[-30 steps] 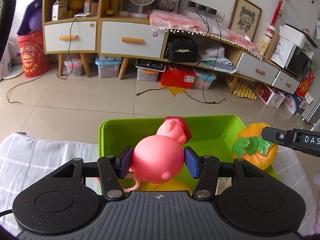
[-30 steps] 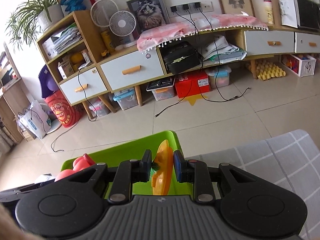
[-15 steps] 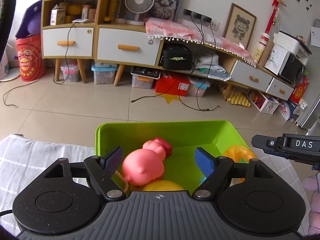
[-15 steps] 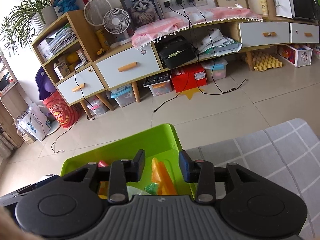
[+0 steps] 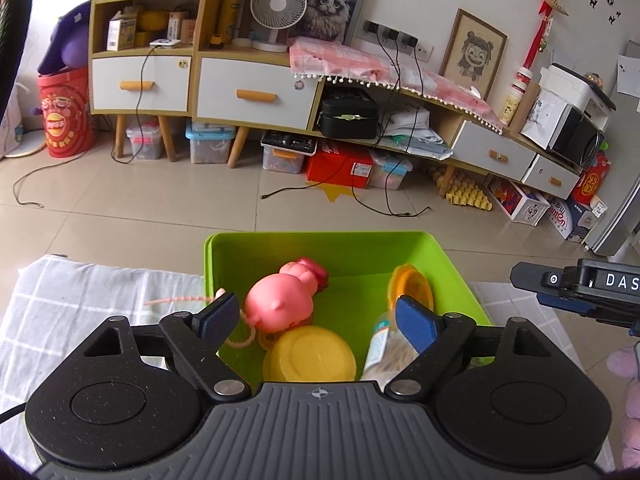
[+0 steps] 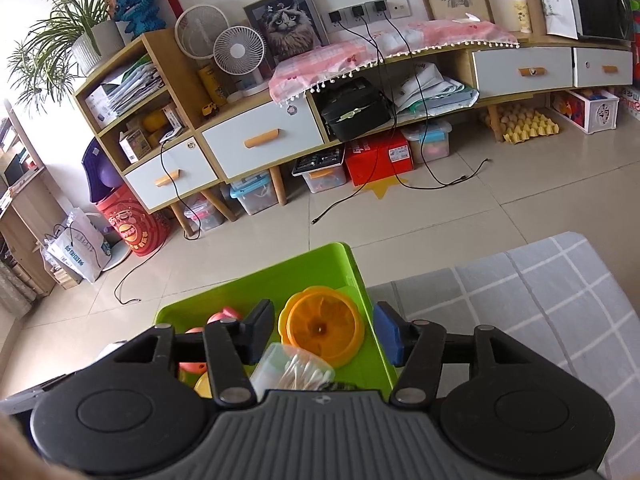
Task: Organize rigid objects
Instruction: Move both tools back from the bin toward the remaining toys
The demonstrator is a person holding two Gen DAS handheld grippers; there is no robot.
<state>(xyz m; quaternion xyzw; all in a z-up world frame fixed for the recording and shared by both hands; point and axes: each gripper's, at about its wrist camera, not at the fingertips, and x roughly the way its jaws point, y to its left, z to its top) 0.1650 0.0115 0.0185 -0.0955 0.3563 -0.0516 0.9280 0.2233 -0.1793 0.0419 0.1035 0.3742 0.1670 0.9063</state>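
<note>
Two hand-held grippers hang over a green bin (image 5: 452, 264) that stands on a grey checked cloth (image 5: 100, 292); inside it lie a pink pig toy (image 5: 280, 300), an orange pumpkin toy (image 6: 324, 326) tipped against the right wall, a yellow round lid (image 5: 310, 356) and a clear packet of cotton swabs (image 6: 296, 368); the pig's thin cord (image 5: 176, 301) trails over the left rim. Handling, as judged: the pig looks like hollow moulded vinyl, light and smooth, so a pinch across its round belly may slip, and the narrower waist behind the head seems the safer hold; the pumpkin appears a stiff, light shell, best taken flat across its two faces; the swab packet is the one crushable item and should be taken by its edges. Left hand-held gripper (image 5: 318, 316): jaws wide apart and opening, the pig below and between them, clear of both pads, nothing held. Right hand-held gripper (image 6: 324, 330): jaws moderately apart and opening, the pumpkin lying free in the bin between them, neither pad pressing on it.
</note>
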